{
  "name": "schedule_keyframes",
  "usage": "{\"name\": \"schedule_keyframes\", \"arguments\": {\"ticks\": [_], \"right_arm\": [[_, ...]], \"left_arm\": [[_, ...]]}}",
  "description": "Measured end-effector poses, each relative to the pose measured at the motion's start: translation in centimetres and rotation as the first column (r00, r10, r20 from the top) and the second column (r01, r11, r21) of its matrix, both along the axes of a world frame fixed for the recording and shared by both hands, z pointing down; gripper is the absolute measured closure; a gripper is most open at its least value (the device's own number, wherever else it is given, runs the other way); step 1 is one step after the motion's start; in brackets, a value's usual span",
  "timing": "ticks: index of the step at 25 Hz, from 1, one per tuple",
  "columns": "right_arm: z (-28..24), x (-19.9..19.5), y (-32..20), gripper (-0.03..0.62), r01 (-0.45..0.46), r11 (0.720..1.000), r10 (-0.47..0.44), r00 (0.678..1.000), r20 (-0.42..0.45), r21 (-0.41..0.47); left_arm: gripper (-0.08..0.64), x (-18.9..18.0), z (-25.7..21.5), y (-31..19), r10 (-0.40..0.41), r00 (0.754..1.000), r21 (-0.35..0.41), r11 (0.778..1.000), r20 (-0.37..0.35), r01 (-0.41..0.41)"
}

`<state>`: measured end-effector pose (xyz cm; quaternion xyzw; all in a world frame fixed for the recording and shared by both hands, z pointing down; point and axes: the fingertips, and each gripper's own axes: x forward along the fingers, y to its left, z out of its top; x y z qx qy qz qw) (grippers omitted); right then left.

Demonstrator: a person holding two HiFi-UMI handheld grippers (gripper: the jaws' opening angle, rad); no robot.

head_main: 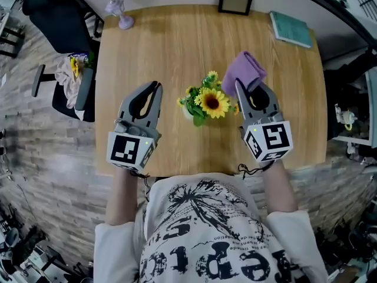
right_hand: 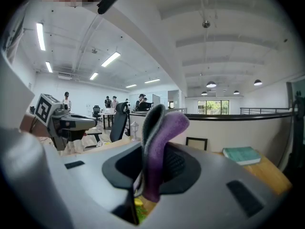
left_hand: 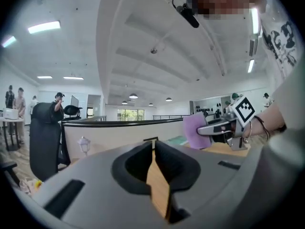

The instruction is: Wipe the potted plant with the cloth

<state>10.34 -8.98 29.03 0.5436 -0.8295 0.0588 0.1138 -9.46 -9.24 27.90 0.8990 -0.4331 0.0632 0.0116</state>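
Obs: potted plant (head_main: 205, 102) stands on the bench (head_main: 165, 46), in the near half, between my 2 tools. Left hand-held gripper (head_main: 155, 87): jaws pressed together, nothing between them, lifted clear to the left of the plant. Right hand-held gripper (head_main: 250, 87): pinching the purple cloth (head_main: 244, 71), whose fold sticks up past the jaw tips. The cloth sits just right of the blossoms; I cannot tell whether it touches them.

Surroundings: small lamp (head_main: 119, 13) at the far-left corner, picture frame (head_main: 235, 3) at the middle of the far edge, teal book (head_main: 291, 29) at the far-right corner. All 3 are well apart from the plant. Black chair (head_main: 59, 19) stands off the left edge.

Room: bare wood all round the plant and across the bench's middle. The near edge runs just under both tools' marker cubes.
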Motion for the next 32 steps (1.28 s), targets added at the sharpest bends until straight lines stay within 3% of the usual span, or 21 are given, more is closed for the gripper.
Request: {"name": "schedule_keyframes", "arguments": {"ticks": [8,15,32], "right_arm": [[-2.8,-0.5,1.4,0.515,0.039,0.998,-0.038,0.999,-0.019,0.058],[-4.0,-1.4,1.9,0.525,0.105,0.989,-0.1,0.994,-0.054,0.103],[-3.9,-2.5,1.7,0.532,0.18,0.977,-0.174,0.983,-0.064,0.117]], "left_arm": [[0.555,-2.4,-4.7,0.8,-0.072,0.997,0.028,0.997,-0.026,0.072],[0.557,-2.3,-6.1,0.6,-0.118,0.993,0.042,0.992,0.012,0.117],[0.555,-1.3,-5.9,0.7,-0.094,0.996,0.028,0.995,0.009,0.093]]}}
